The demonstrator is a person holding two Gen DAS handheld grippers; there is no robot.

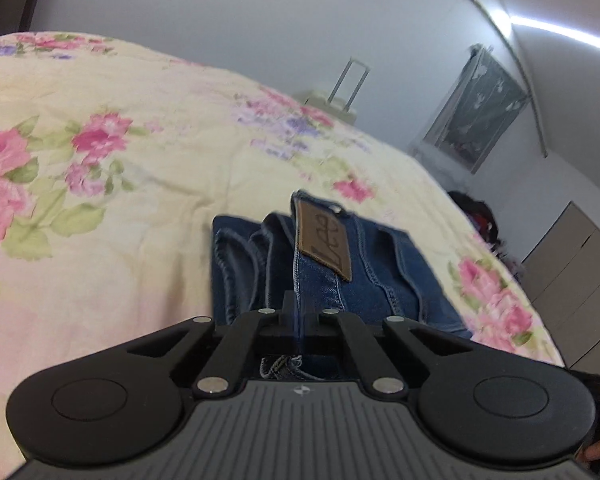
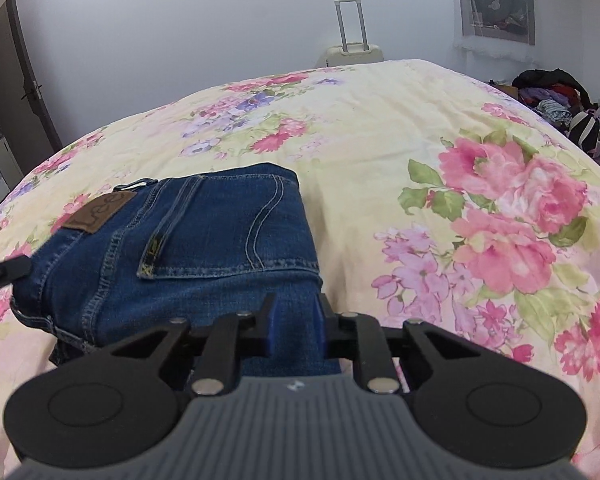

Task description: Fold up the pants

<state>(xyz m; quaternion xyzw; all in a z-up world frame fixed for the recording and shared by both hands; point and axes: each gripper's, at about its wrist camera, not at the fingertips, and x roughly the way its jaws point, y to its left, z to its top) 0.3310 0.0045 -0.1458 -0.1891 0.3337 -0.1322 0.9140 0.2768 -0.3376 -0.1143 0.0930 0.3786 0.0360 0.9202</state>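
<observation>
Left wrist view. Jeans (image 1: pixel 332 264) lie folded on a floral bedspread (image 1: pixel 112 184), bundle near the right edge of the bed. Left gripper (image 1: pixel 300 320) has its fingers closed down to a narrow slit on a denim edge at the waistband end; the brown leather patch (image 1: pixel 325 244) sits just beyond the tips. Left of the jeans the spread runs broad and bare of objects. Past the far edge of the bed: a cream suitcase (image 1: pixel 332 104) with its handle raised, against the white wall. To the right, a hanging grey cover (image 1: pixel 476 108), a dark heap of clothes (image 1: pixel 480 216) on the floor, and a grey cabinet (image 1: pixel 572 264) close off that side.

Right wrist view. Right gripper (image 2: pixel 294 324) grips the near fold of the jeans (image 2: pixel 204 232), fingers part closed with thick blue denim filling the space between them. Back pocket and belt loop face up, leather patch (image 2: pixel 100 212) at far left. Tip of the left gripper (image 2: pixel 4 272) touches the bundle's left end. Bedspread (image 2: pixel 440 128) stretches open to the right and ahead. Suitcase (image 2: pixel 354 48) stands beyond the far edge, a door (image 2: pixel 24 92) at left, a clothes pile (image 2: pixel 556 100) at right.
</observation>
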